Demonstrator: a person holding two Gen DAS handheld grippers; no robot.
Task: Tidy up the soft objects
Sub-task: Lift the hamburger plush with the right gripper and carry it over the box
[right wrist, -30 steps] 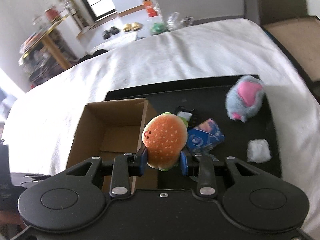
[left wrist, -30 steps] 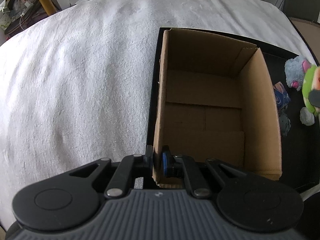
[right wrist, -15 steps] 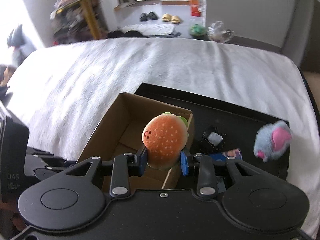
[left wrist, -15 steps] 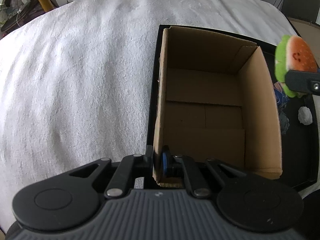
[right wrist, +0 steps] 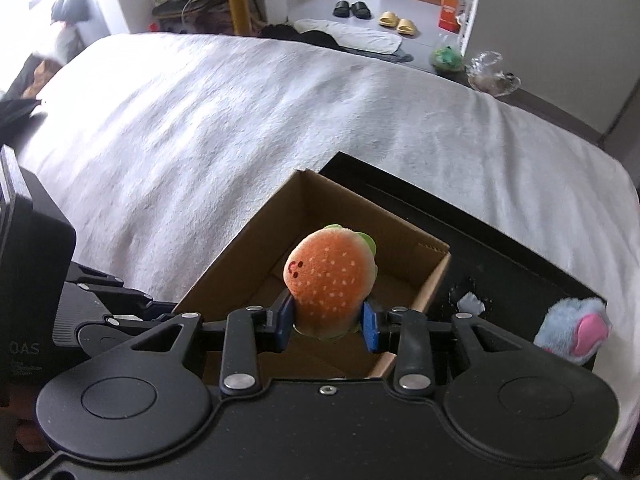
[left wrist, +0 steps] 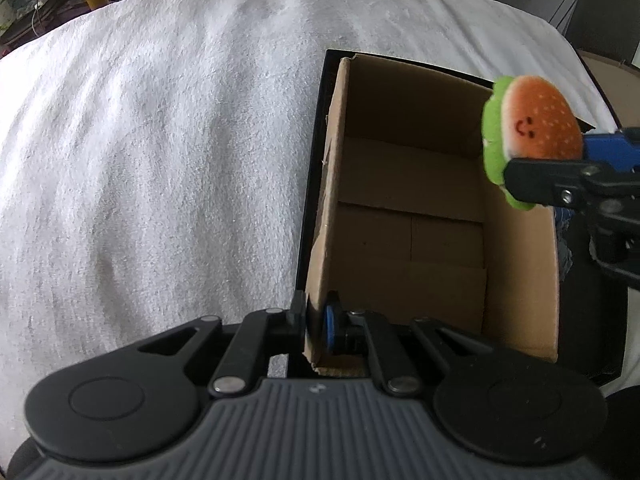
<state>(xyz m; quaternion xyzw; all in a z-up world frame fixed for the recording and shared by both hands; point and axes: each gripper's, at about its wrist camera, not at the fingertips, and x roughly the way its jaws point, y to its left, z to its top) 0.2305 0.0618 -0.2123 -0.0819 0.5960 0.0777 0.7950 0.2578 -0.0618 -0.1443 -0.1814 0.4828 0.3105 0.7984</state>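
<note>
An open cardboard box stands on a black tray on the bed. My left gripper is shut on the box's near left wall, one pad inside and one outside. An orange burger plush with a green lettuce rim and a smiley face sits between the blue pads of my right gripper, which is shut on it. In the left wrist view the burger plush hangs above the box's right wall. In the right wrist view it is over the box opening. The box's floor is bare cardboard.
A blue and pink fuzzy plush and a small white and grey scrap lie on the tray to the right of the box. A white bedspread stretches to the left and beyond. Slippers and clutter sit on the floor behind.
My right gripper has carried the burger plush leftward from over the tray's loose items to above the box, rolling as it went. The left gripper has kept its hold on the box wall.
</note>
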